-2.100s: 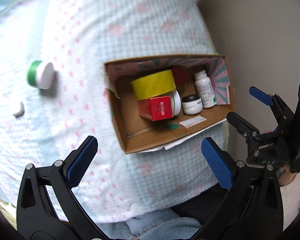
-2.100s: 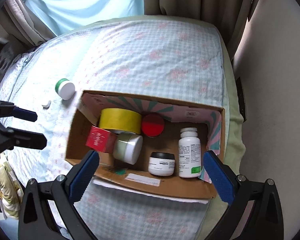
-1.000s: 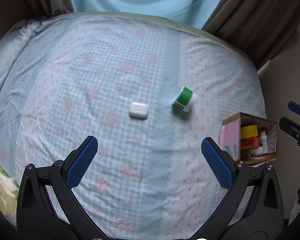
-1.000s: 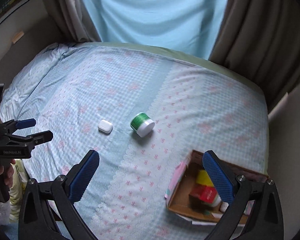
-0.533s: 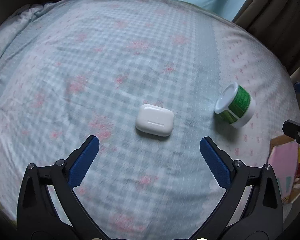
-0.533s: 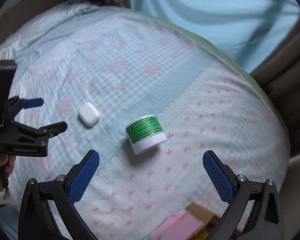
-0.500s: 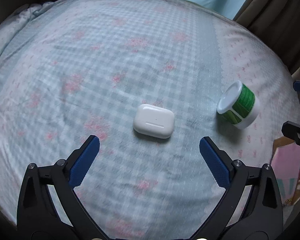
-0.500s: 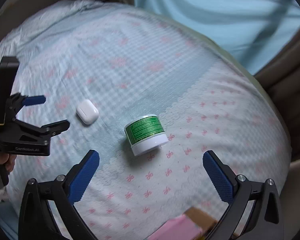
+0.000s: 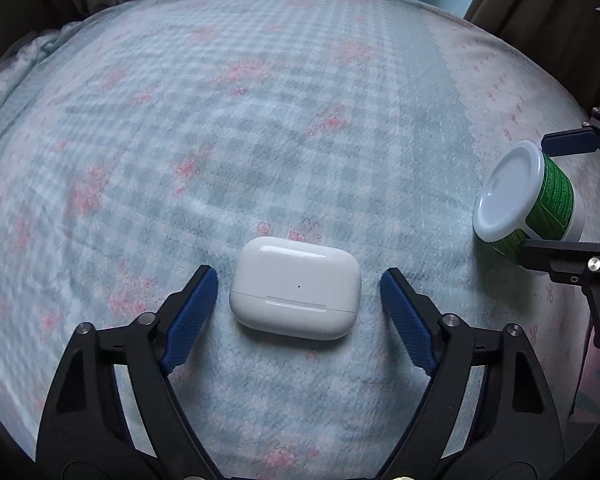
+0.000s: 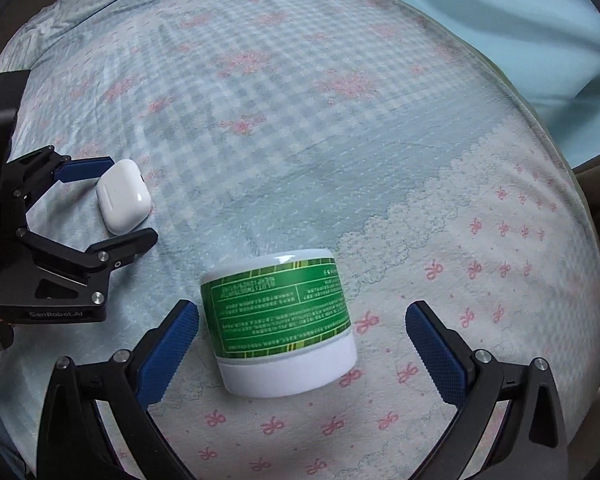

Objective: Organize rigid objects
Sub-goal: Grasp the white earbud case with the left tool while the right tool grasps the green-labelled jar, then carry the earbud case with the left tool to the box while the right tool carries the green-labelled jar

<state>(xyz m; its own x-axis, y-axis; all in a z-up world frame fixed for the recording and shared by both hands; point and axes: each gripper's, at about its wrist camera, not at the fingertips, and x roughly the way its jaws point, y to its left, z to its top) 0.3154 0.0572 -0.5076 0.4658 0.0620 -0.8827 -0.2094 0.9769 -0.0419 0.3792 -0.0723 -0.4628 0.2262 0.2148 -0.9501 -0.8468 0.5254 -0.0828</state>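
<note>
The left gripper [image 9: 298, 296] points steeply down at the bed [image 9: 260, 120], its black arms reaching up from the bottom of its own view. Its jaws have just been closing, and the white earbud case [image 9: 296, 287] lies flat between them. A narrow strip of blanket shows between each blue pad and the case, so the pads do not press on it yet: the jaws stand apart around the case, nothing clamped. The case rests with its lid seam toward 6 o'clock.

The right gripper [image 10: 302, 332] also points steeply down, with its jaws wide apart. The green-labelled jar [image 10: 280, 320] lies on its side on the bed between them, its white lid toward 6 o'clock. The left pad sits just beside the jar's wall at 9 o'clock; the right pad at 3 o'clock is clearly apart from it. Whether the left pad touches the jar I cannot tell.

From the left wrist view, the jar [image 9: 528, 196] shows at 3 o'clock of the case, with the right gripper's fingers on either side of it. From the right wrist view, the case [image 10: 123, 196] lies at 10 o'clock of the jar, bracketed by the left gripper. A corner of pink and green cardboard [image 9: 592, 392] shows at 4 o'clock in the left view.
</note>
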